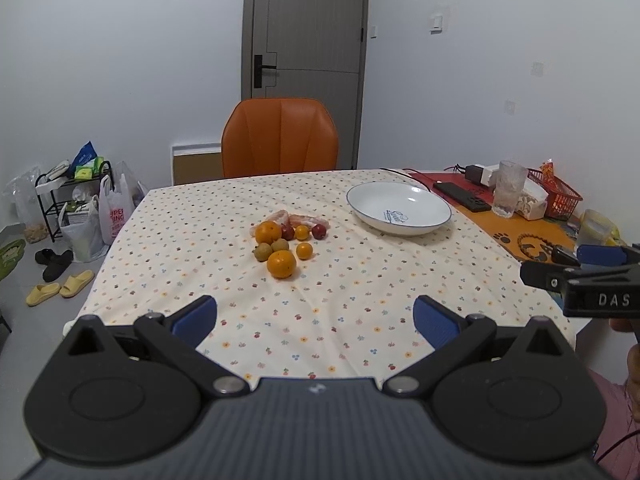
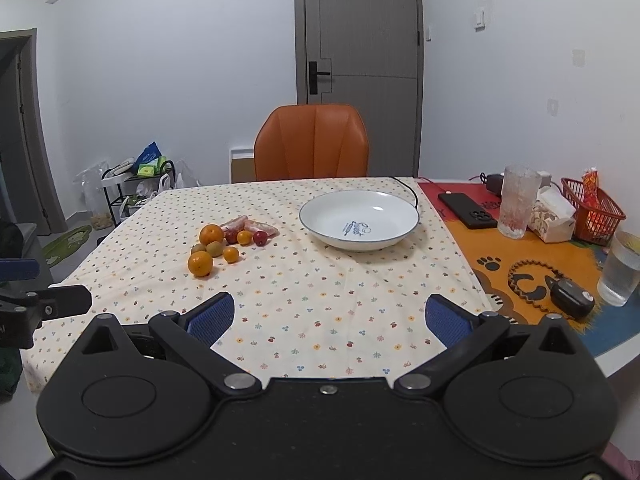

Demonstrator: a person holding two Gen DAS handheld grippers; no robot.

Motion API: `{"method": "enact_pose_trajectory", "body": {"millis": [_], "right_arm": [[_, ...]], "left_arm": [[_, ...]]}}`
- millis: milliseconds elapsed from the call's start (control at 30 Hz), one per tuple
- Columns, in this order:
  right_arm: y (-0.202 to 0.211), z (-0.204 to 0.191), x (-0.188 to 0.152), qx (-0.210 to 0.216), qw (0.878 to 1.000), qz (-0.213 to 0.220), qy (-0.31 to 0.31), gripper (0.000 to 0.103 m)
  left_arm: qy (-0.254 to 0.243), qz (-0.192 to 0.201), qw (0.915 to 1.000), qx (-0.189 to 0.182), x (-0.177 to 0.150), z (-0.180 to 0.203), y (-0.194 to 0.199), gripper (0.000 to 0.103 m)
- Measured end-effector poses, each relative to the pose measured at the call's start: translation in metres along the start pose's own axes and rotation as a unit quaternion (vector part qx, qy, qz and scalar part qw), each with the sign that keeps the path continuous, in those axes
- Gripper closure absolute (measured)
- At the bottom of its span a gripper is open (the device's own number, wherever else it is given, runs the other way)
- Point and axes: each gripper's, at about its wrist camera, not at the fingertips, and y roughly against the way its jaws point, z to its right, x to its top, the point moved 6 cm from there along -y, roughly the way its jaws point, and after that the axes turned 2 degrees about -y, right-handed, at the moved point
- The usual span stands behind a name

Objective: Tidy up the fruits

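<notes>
A: Looking across a table (image 2: pixel 360 320) covered by a cream tablecloth (image 1: pixel 320 320) with a small flower print, we face an orange chair (image 1: pixel 280 140) at the far edge and a grey door (image 1: pixel 312 24) in the white wall behind it.

B: We hold both tools low over the near edge. The left gripper (image 1: pixel 315 320) has its blue-padded fingers (image 1: pixel 195 321) spread wide with only cloth between them. The right gripper (image 2: pixel 330 318) is spread the same way, grasping nothing.

A: Next in size, we see a white plate (image 2: pixel 332 232) with a thin blue rim and blue lettering. It sits right of centre toward the far side, with nothing on it.

B: Left of the plate and well apart from it lies the cluster of fruits (image 1: pixel 286 242), near the middle of the cloth. Two oranges (image 1: pixel 282 264) are the largest, one at the near edge of the cluster and one at the far left.

A: Among them we count two small orange fruits (image 1: pixel 304 251), two dark red ones (image 1: pixel 319 231) and two brownish ones (image 1: pixel 262 251), most touching a neighbour. Pale pink pieces (image 1: pixel 308 220) lie just behind; we cannot tell what they are.

B: Off the cloth to the right, on an orange mat (image 2: pixel 520 256), stand a tall glass (image 2: pixel 518 202), a red basket (image 2: pixel 592 216) and a black phone (image 2: pixel 468 210).
</notes>
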Motion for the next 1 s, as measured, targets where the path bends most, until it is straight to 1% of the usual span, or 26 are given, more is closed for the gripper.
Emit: {"method": "enact_pose_trajectory", "body": {"millis": [233, 400, 533, 733, 833, 1000], "right_arm": [[0.000, 0.002, 0.000, 0.002, 1.000, 0.003, -0.010, 0.000], [-0.003, 0.000, -0.003, 0.002, 1.000, 0.002, -0.001, 0.000], [-0.009, 0.001, -0.004, 0.008, 1.000, -0.001, -0.008, 0.000], [-0.029, -0.005, -0.008, 0.014, 1.000, -0.010, -0.004, 0.000], [-0.040, -0.006, -0.010, 0.025, 0.999, -0.016, -0.012, 0.000], [-0.057, -0.006, -0.011, 0.032, 0.999, -0.019, -0.018, 0.000]], "left_arm": [[0.003, 0.010, 0.9999, -0.002, 0.001, 0.001, 0.002, 0.000], [-0.001, 0.009, 1.0000, -0.001, 0.001, 0.004, -0.003, 0.000], [0.003, 0.013, 0.9999, -0.001, 0.003, 0.001, -0.008, 0.000], [0.019, 0.008, 0.9998, 0.004, 0.010, -0.012, -0.027, 0.000], [0.031, 0.003, 0.9995, 0.008, 0.013, -0.021, -0.039, 0.000], [0.044, -0.008, 0.9989, 0.012, 0.014, -0.036, -0.058, 0.000]]}}
